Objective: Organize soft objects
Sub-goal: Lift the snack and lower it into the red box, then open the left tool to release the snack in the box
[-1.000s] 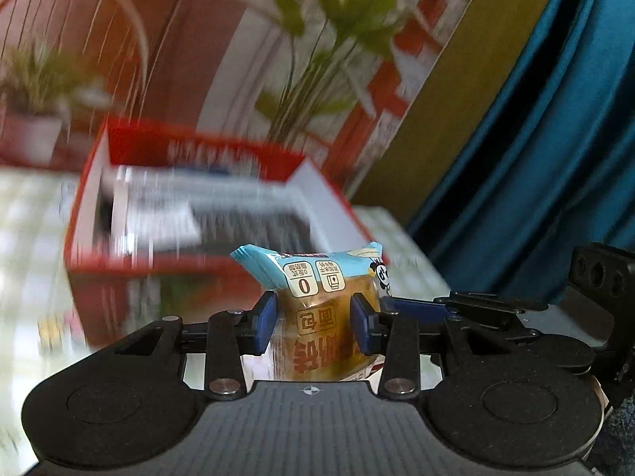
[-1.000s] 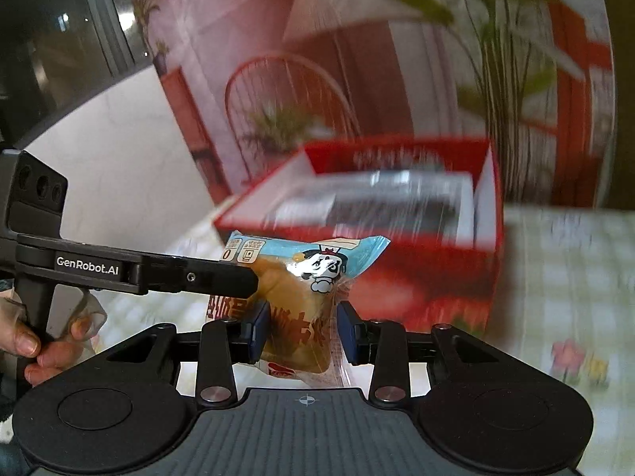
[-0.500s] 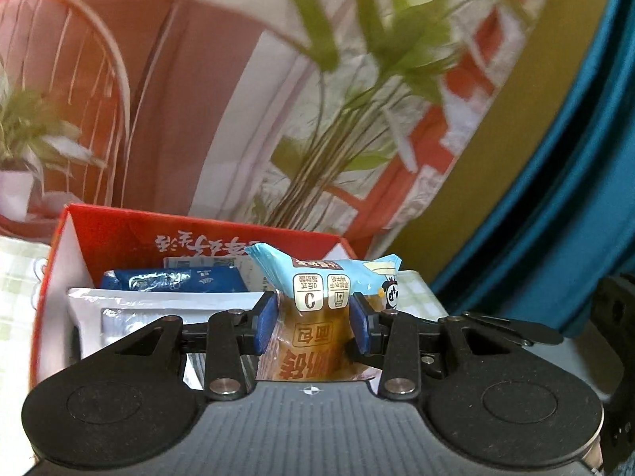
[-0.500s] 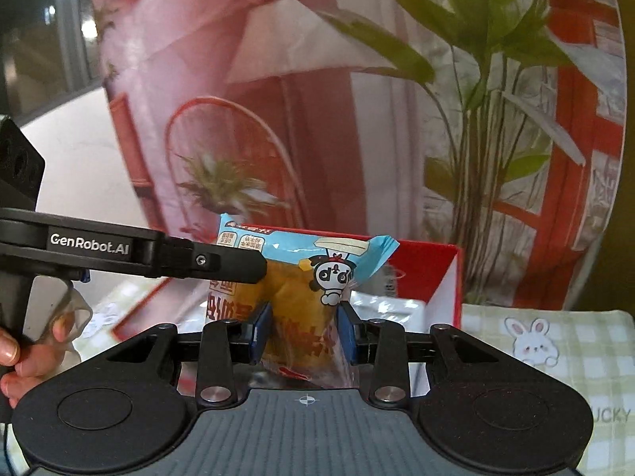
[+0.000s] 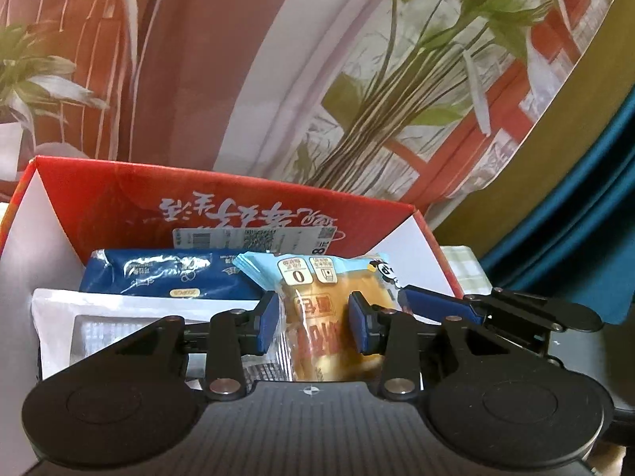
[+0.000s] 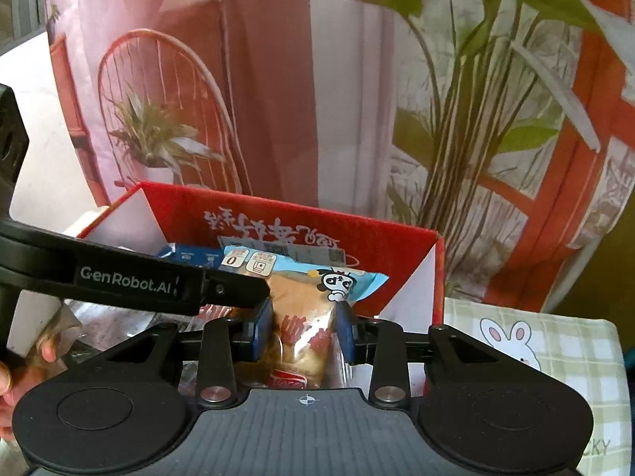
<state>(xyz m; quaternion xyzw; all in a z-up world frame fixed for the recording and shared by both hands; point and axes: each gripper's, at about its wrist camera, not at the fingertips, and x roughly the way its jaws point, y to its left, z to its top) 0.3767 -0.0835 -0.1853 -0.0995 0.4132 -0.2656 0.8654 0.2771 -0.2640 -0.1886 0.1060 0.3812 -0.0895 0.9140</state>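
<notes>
A soft bread packet point(image 5: 317, 313) with a light blue top and a panda print is held upright by both grippers. My left gripper point(image 5: 313, 327) is shut on its middle. My right gripper point(image 6: 303, 331) is shut on the same packet point(image 6: 305, 297) from the other side. The packet hangs inside the open red box point(image 5: 238, 214), near its right wall. The box also shows in the right wrist view point(image 6: 301, 226). Inside the box lie a dark blue packet point(image 5: 166, 279) and a white packet point(image 5: 119, 317).
A printed backdrop with plants and a chair stands right behind the box. A checked cloth with a rabbit print point(image 6: 528, 341) covers the table to the right. A teal curtain point(image 5: 575, 214) hangs at the far right. A person's hand point(image 6: 24, 353) holds the left gripper.
Both grippers carried the bread packet forward over the box's front wall and down into the box. Both stayed shut on it.
</notes>
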